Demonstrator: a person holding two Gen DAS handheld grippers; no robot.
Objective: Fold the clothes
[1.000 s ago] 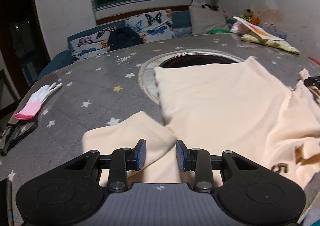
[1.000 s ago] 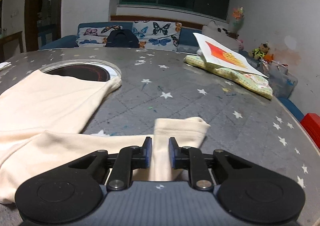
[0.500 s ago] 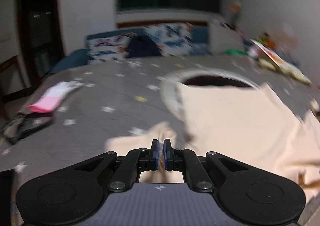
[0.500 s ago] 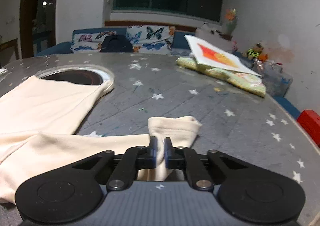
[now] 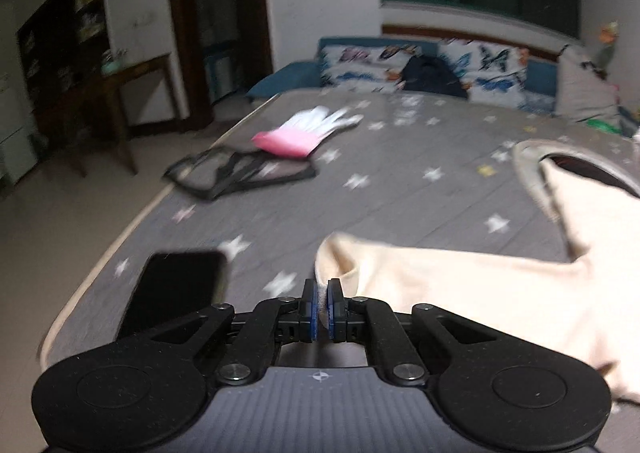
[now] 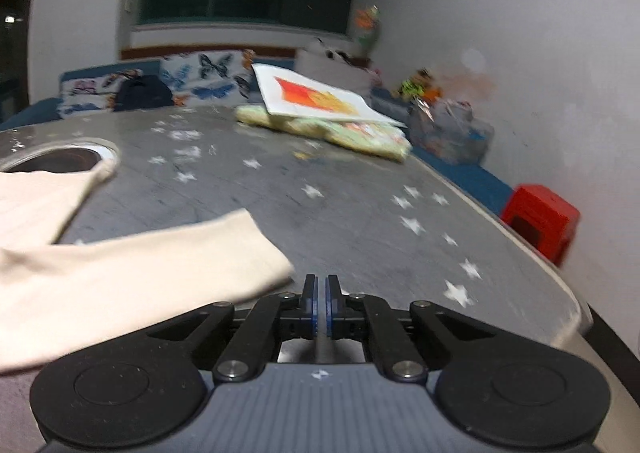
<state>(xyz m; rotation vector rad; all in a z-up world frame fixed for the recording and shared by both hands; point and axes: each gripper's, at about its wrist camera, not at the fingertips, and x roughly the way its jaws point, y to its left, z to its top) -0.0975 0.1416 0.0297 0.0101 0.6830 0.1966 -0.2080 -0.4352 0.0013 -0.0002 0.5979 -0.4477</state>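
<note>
A cream long-sleeved top (image 5: 480,293) lies on the grey star-patterned table (image 5: 400,189). My left gripper (image 5: 319,295) is shut on the cuff end of one sleeve (image 5: 340,265), which stretches right toward the body. In the right wrist view the other sleeve (image 6: 140,273) stretches left from my right gripper (image 6: 319,291). Its jaws are closed; the cuff edge ends just left of the fingers (image 6: 309,301), and I cannot tell whether cloth is pinched between them.
A black phone (image 5: 176,289) lies near the table's left edge, with a pink-and-white glove (image 5: 304,131) and a black strap (image 5: 240,173) beyond. A booklet on a green cushion (image 6: 320,113) lies far right. A round recess (image 6: 56,157) is in the table. A red stool (image 6: 540,221) stands by the wall.
Both grippers closed on the sleeve ends and moved outward, left gripper to the left and right gripper to the right, drawing the sleeves out. Both views now swing with motion blur.
</note>
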